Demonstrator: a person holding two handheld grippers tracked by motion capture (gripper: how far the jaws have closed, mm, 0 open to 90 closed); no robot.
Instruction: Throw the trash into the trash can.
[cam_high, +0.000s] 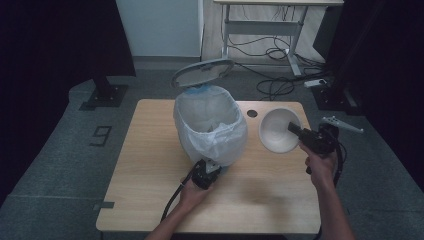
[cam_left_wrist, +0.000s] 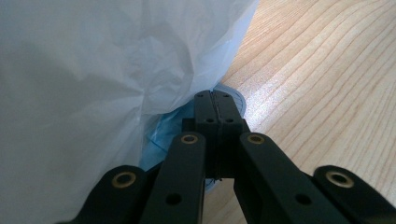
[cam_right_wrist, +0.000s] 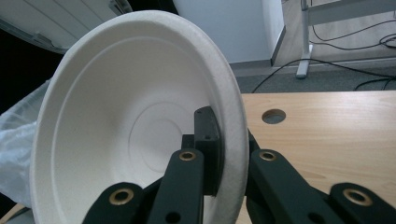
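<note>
A small bin (cam_high: 210, 125) lined with a white bag (cam_left_wrist: 93, 70) stands on the wooden table (cam_high: 150, 165), its lid (cam_high: 202, 72) raised at the back. My left gripper (cam_high: 209, 169) is low at the bin's front base. Its jaws are shut with nothing between them, and the tips (cam_left_wrist: 215, 99) lie over a grey-blue pedal (cam_left_wrist: 237, 99) under the bag. My right gripper (cam_high: 295, 130) is shut on the rim of a white paper bowl (cam_high: 276, 131). The bowl is held off the table, tilted on edge, with its hollow (cam_right_wrist: 116, 130) facing the bin.
A round cable hole (cam_high: 252, 113) lies in the table's far side, between bin and bowl. Bare wood spreads in front of both hands. Beyond the table a desk frame (cam_high: 260, 27) and loose cables (cam_high: 280, 82) sit on the grey floor.
</note>
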